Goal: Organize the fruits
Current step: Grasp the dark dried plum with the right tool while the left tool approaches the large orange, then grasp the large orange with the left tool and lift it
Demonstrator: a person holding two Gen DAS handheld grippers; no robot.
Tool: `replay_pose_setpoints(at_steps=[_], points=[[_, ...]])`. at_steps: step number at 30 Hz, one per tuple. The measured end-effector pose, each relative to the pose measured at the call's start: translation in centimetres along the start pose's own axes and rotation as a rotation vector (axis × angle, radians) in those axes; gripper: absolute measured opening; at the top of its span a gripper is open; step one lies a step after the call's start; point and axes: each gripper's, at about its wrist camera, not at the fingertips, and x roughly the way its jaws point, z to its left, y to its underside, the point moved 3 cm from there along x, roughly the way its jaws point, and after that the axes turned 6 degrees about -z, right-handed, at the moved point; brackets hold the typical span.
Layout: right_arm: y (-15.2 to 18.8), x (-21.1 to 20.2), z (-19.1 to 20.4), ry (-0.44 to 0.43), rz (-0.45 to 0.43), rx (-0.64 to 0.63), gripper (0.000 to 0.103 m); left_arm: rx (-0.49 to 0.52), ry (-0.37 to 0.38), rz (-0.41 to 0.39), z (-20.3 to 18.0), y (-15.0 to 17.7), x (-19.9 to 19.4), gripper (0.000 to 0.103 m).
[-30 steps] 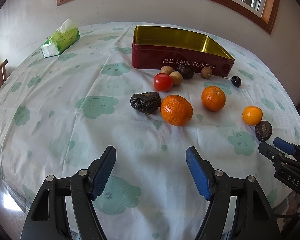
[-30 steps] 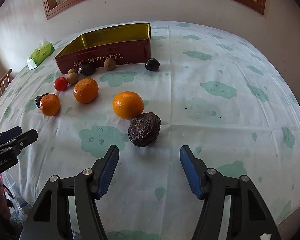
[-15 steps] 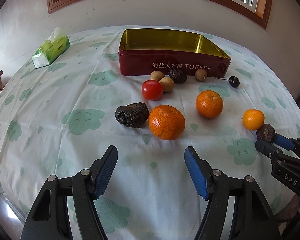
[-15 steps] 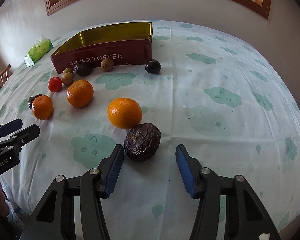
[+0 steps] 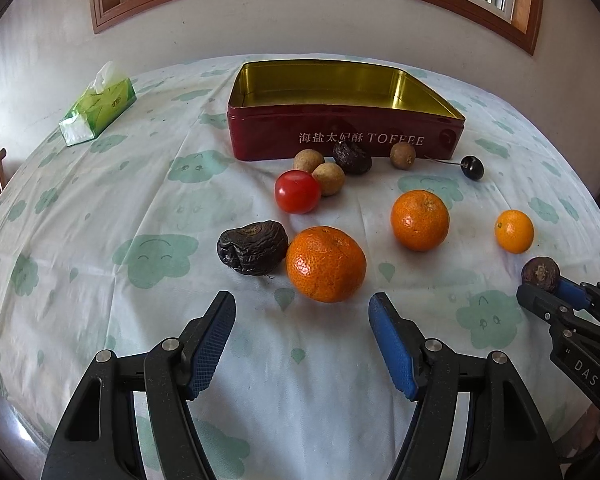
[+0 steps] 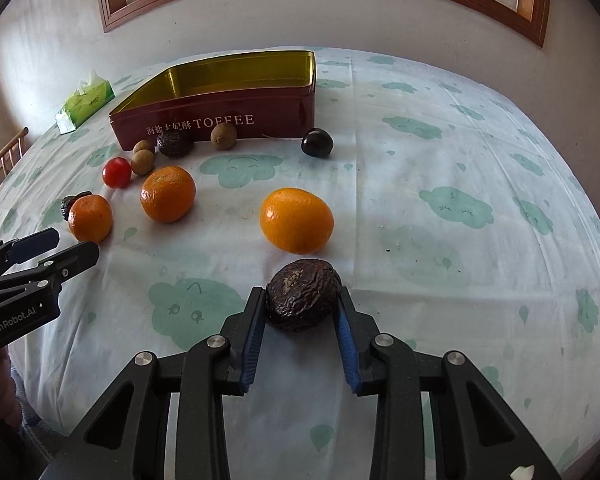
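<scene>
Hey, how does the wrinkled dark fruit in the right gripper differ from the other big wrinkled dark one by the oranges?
The dark fruit in the right gripper is rounded and dome-shaped; the dark fruit by the oranges looks collapsed and lopsided. The first sits between the right gripper's just-closed jaws, pads touching; the second lies free on the tablecloth, ahead of the open left gripper. Both are shrivelled, dark brown and outside the tin.

From my left cam: tin (image 5: 340, 136) sits at the back-centre of the desk (image 5: 100, 208), tissue pack (image 5: 98, 110) well off to its left. Three longans (image 5: 328, 178) + a wrinkled fruit (image 5: 352, 157) lie right in front of the tin wall, cherry (image 5: 473, 167) to their right. Tomato (image 5: 298, 191) touches one longan. Nearer me, shrivelled fruit (image 5: 253, 247) just left of the big orange (image 5: 326, 264); two more oranges (image 5: 420, 219) further right. My right tongs (image 6: 302, 300) have just been closing; passion fruit (image 6: 303, 294) sits btw the pads, orange (image 6: 296, 220) just behind it.
</scene>
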Motion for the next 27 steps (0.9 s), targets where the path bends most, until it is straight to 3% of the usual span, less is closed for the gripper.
replay_pose_setpoints(at_steps=[15,19,22,27], points=[[0.0,-0.1,-0.5,0.003,-0.003,0.015,0.031,-0.007,-0.024,0.002,-0.3,-1.3,1.7,0.069],[0.0,-0.1,-0.5,0.003,-0.003,0.014,0.031,-0.005,-0.015,0.005,-0.3,-1.5,1.9,0.062],[0.0,-0.1,-0.6,0.004,-0.002,0.012,0.031,0.013,0.019,0.006,-0.9,-1.3,1.7,0.042],[0.0,-0.1,-0.6,0.004,-0.003,0.012,0.031,0.017,0.026,0.005,-0.8,-1.1,1.6,0.041]])
